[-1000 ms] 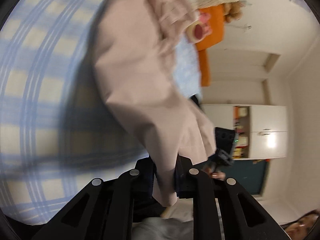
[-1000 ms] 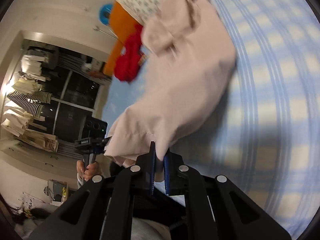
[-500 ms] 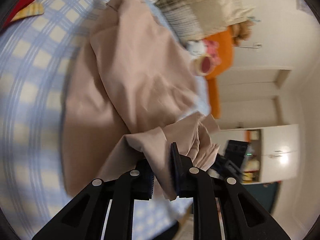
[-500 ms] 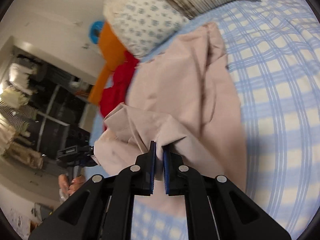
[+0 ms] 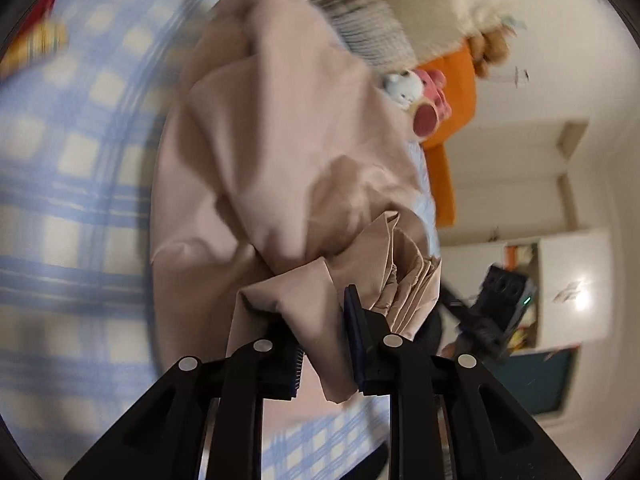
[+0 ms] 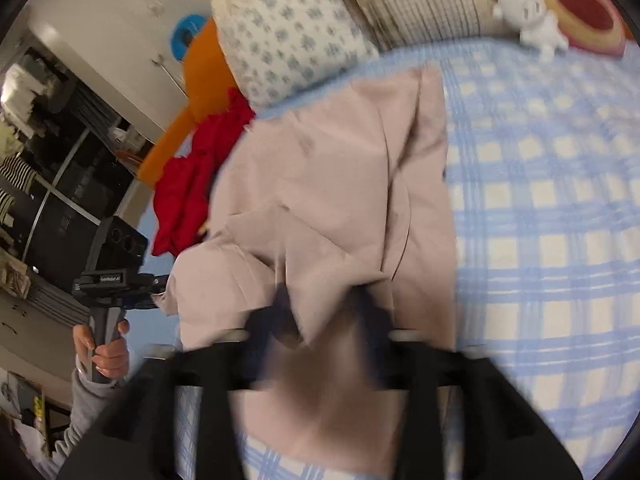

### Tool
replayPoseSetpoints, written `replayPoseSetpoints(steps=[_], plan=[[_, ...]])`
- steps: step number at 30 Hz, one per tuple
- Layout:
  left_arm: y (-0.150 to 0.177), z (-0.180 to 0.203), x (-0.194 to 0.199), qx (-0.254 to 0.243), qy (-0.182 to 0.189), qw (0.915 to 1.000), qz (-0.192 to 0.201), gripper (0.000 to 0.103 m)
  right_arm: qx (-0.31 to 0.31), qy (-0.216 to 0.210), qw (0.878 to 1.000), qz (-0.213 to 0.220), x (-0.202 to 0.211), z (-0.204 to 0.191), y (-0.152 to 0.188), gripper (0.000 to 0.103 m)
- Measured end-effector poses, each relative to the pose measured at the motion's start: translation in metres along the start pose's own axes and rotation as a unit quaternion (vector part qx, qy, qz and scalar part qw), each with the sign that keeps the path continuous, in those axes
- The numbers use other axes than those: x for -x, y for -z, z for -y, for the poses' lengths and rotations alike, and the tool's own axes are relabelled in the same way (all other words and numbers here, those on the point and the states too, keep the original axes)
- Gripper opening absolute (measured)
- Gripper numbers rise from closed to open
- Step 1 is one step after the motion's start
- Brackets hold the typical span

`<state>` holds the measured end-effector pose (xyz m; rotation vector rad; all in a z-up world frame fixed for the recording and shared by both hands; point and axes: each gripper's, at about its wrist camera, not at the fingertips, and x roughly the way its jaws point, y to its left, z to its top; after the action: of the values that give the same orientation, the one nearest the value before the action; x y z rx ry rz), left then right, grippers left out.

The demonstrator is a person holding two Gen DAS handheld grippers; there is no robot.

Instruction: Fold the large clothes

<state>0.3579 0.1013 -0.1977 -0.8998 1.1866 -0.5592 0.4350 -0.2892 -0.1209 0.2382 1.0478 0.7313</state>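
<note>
A pale pink garment (image 5: 288, 152) lies folded over itself on the blue checked bed sheet (image 5: 80, 200). My left gripper (image 5: 326, 344) holds a bunched edge of it; its jaws are opening, with the thick fold still filling the gap between the pads. In the right wrist view the garment (image 6: 340, 184) runs toward the pillows. My right gripper (image 6: 326, 316) is blurred, its jaws opening and wide apart; a cloth corner hangs loose between them. The left gripper (image 6: 108, 280) and the hand (image 6: 104, 356) that holds it show at the left.
A flowered pillow (image 6: 288, 40) and a striped cushion (image 6: 432, 4) lie at the head of the bed, with a white plush toy (image 6: 532, 16). A red cloth (image 6: 188, 184) and an orange cushion (image 6: 204, 64) lie left of the garment. Dark clothes shelves (image 6: 52, 140) stand beyond the bed.
Both grippers carried the garment's edge toward the pillows, laying it over the rest. The right jaws have sprung apart off the cloth. The left jaws stand slightly wider.
</note>
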Motion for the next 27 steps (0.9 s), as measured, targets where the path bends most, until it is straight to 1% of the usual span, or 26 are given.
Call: replayPoseSetpoints(steps=[1,2,4,5,6,7,8,9,10,11,12,13,15,16,17,18,19,20,21,22,23,24,25,26,27], plan=[[0.003,0.017,0.01,-0.019,-0.012,0.9997,-0.005,0.025,0.009,0.011,1.0,0.02,0.012,0.0,0.001,0.095],[0.003,0.024,0.015,-0.025,-0.019,0.9995,-0.009,0.026,0.031,0.024,0.998,0.057,0.032,-0.009,0.001,0.096],[0.006,0.044,0.025,-0.039,-0.04,0.9983,-0.018,0.027,0.04,0.019,0.996,0.074,0.051,-0.017,0.002,0.094],[0.007,0.052,0.028,-0.042,-0.045,0.9979,-0.022,0.03,0.038,0.013,0.996,0.083,0.061,-0.021,0.003,0.089],[0.008,0.056,0.031,-0.043,-0.046,0.9978,-0.023,0.035,0.042,0.004,0.995,0.089,0.069,-0.027,0.007,0.085],[0.008,0.062,0.034,-0.04,-0.04,0.9982,-0.02,0.041,0.054,0.004,0.995,0.089,0.073,-0.035,0.011,0.068],[0.01,0.065,0.038,-0.038,-0.028,0.9988,-0.01,0.074,0.067,0.006,0.994,0.087,0.074,-0.043,0.014,0.048],[0.01,0.07,0.046,-0.039,-0.014,0.999,0.016,0.099,0.088,0.0,0.993,0.077,0.072,-0.055,0.02,0.042],[0.009,0.073,0.051,-0.041,-0.005,0.9984,0.038,0.1,0.112,-0.011,0.992,0.063,0.067,-0.069,0.028,0.04],[0.008,0.076,0.055,-0.043,-0.004,0.9978,0.05,0.1,0.133,-0.01,0.99,0.054,0.064,-0.079,0.035,0.04],[0.006,0.081,0.057,-0.047,-0.009,0.9973,0.055,0.1,0.162,-0.002,0.986,0.043,0.054,-0.094,0.043,0.04],[0.005,0.084,0.059,-0.052,-0.014,0.9968,0.059,0.1,0.177,0.008,0.984,0.032,0.045,-0.102,0.048,0.038],[0.008,0.095,0.057,-0.079,-0.038,0.9938,0.069,0.1,0.188,0.052,0.981,0.008,0.012,-0.109,0.05,0.038],[0.014,0.096,0.059,-0.097,-0.041,0.992,0.07,0.1,0.183,0.08,0.98,0.003,-0.006,-0.106,0.046,0.038],[0.021,0.104,0.053,-0.128,-0.047,0.9882,0.07,0.1,0.173,0.091,0.981,0.001,-0.019,-0.103,0.041,0.04],[0.028,0.111,0.043,-0.165,-0.063,0.982,0.068,0.1,0.159,0.081,0.984,-0.008,-0.032,-0.098,0.036,0.04],[0.034,0.114,0.034,-0.191,-0.08,0.9762,0.064,0.1,0.148,0.067,0.987,-0.021,-0.043,-0.093,0.033,0.04],[0.039,0.116,0.019,-0.221,-0.11,0.9675,0.057,0.1,0.134,0.061,0.989,-0.031,-0.06,-0.086,0.029,0.04],[0.041,0.114,0.004,-0.233,-0.139,0.9614,0.048,0.1,0.127,0.062,0.989,-0.038,-0.074,-0.08,0.027,0.04],[0.038,0.105,-0.01,-0.229,-0.154,0.9603,0.039,0.1,0.122,0.06,0.99,-0.045,-0.086,-0.075,0.026,0.04],[0.033,0.093,-0.024,-0.214,-0.171,0.9614,0.028,0.1,0.115,0.056,0.991,-0.049,-0.094,-0.069,0.027,0.039],[0.023,0.073,-0.041,-0.183,-0.193,0.9638,0.016,0.099,0.107,0.046,0.992,-0.052,-0.098,-0.064,0.027,0.039],[0.015,0.056,-0.05,-0.152,-0.197,0.9685,0.009,0.099,0.1,0.034,0.993,-0.053,-0.098,-0.059,0.026,0.039],[0.012,0.046,-0.056,-0.132,-0.192,0.9724,0.002,0.099,0.095,0.024,0.994,-0.049,-0.092,-0.057,0.024,0.039],[0.01,0.035,-0.058,-0.113,-0.172,0.9787,-0.001,0.099,0.09,0.018,0.995,-0.043,-0.08,-0.055,0.022,0.039]])
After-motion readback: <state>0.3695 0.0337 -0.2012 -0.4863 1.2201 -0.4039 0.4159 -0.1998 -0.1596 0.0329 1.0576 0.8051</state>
